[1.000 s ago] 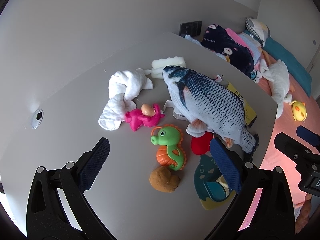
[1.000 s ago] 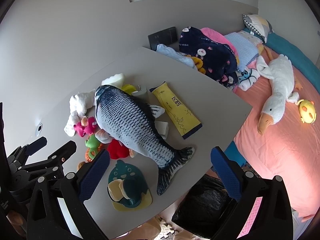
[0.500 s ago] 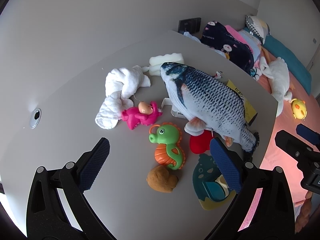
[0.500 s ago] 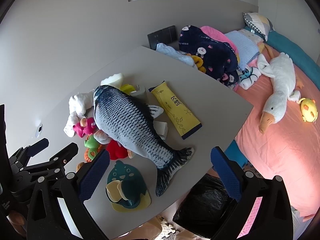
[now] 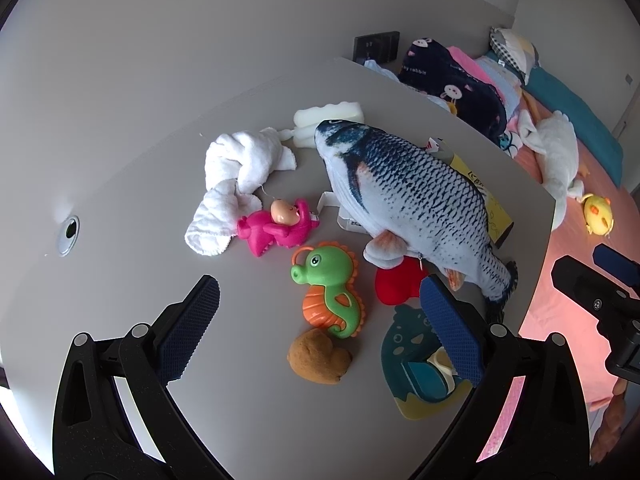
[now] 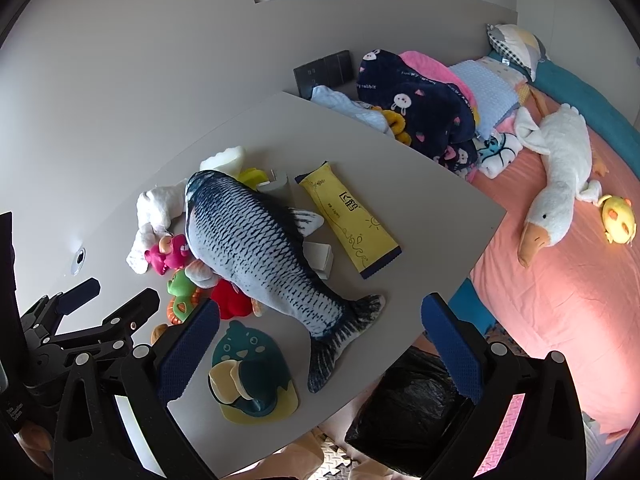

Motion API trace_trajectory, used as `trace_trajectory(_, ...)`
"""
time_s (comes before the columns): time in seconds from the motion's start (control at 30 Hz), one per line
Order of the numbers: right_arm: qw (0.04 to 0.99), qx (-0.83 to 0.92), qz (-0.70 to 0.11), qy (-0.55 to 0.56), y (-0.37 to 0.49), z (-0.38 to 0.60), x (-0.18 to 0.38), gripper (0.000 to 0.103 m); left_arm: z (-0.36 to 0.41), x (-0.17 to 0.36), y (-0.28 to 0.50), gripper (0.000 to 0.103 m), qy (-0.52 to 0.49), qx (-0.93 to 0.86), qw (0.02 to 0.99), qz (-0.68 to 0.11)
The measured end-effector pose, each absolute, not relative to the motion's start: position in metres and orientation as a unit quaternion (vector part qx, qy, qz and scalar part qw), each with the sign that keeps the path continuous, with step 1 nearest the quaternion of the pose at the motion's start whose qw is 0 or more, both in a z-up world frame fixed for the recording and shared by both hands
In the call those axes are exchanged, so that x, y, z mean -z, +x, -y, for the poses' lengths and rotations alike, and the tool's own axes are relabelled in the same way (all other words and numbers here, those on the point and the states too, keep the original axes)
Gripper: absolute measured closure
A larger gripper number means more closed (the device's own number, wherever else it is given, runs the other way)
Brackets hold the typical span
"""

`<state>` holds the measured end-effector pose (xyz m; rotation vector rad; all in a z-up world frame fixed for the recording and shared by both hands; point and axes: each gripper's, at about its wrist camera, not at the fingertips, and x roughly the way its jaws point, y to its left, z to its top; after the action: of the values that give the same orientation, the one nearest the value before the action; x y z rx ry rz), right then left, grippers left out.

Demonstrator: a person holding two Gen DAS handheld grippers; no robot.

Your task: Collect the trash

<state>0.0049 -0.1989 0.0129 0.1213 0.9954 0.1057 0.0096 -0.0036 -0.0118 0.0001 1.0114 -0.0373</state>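
Presently at survey step; nothing gripped, no trash collected yet.

Left wrist view, left to right: white cloth (image 5: 236,184) at 10 o'clock on table (image 5: 132,208), pink doll (image 5: 276,228) touching its lower end, green seahorse toy (image 5: 332,292) at centre, brown lump (image 5: 318,356) just below it. Plush fish (image 5: 404,196) running 12 to 3 o'clock, lying over a yellow wrapper (image 5: 486,200), mostly hidden. Left gripper (image 5: 320,328) above the table, jaws wide, empty.

Right wrist view, left to right: left gripper seen again at 8 o'clock; fish (image 6: 260,248) at centre; small folded white paper (image 6: 320,256) touching its flank; yellow wrapper (image 6: 352,220) fully exposed, flat, at 12 o'clock from the right gripper (image 6: 320,348), jaws wide, empty. Black trash bag (image 6: 404,404) on the floor at 5 o'clock, below the table edge.

Bag and full wrapper visible only from right wrist; brown lump clear only from left wrist.

Judged next: right gripper down onto wrapper, pinch at an edge since lying flat; then across to bag. Brown lump possibly trash too; cannot tell.
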Motion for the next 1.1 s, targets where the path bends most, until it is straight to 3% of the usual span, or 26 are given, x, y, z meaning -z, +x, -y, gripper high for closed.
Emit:
trace_trajectory(0.77,0.87,-0.048,-0.486,0.068,0.002,0.203,-0.001,0.003,-0.003,0.048,0.004,0.006,0.012,0.009,0.861,-0.508)
trace_trajectory(0.97,0.868,-0.057,-0.489,0.067,0.0,0.2,0.004,0.003,-0.004,0.063,-0.006,0.013,0.025,0.013,0.856,-0.516)
trace_trajectory(1.1,0.866,-0.065,-0.492,0.063,-0.002,0.194,0.007,0.003,-0.005,0.069,-0.012,0.022,0.03,0.015,0.854,-0.518)
